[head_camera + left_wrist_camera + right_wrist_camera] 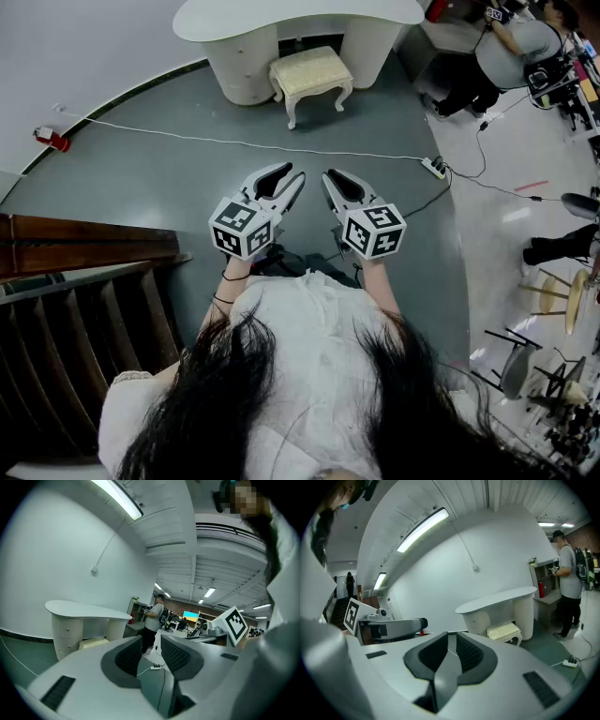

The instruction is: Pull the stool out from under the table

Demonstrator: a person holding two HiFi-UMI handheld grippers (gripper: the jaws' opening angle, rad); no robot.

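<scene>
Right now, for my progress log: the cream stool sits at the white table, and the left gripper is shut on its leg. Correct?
No. The left gripper is shut on nothing, well short of the cream stool, as the head view shows. The stool does sit at the white table.

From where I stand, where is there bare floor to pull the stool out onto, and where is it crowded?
Bare: the grey floor between the stool and the white cable, and again from that cable back to you. Crowded: the right side, with the power strip and a person; wooden stairs close off the left.
</scene>
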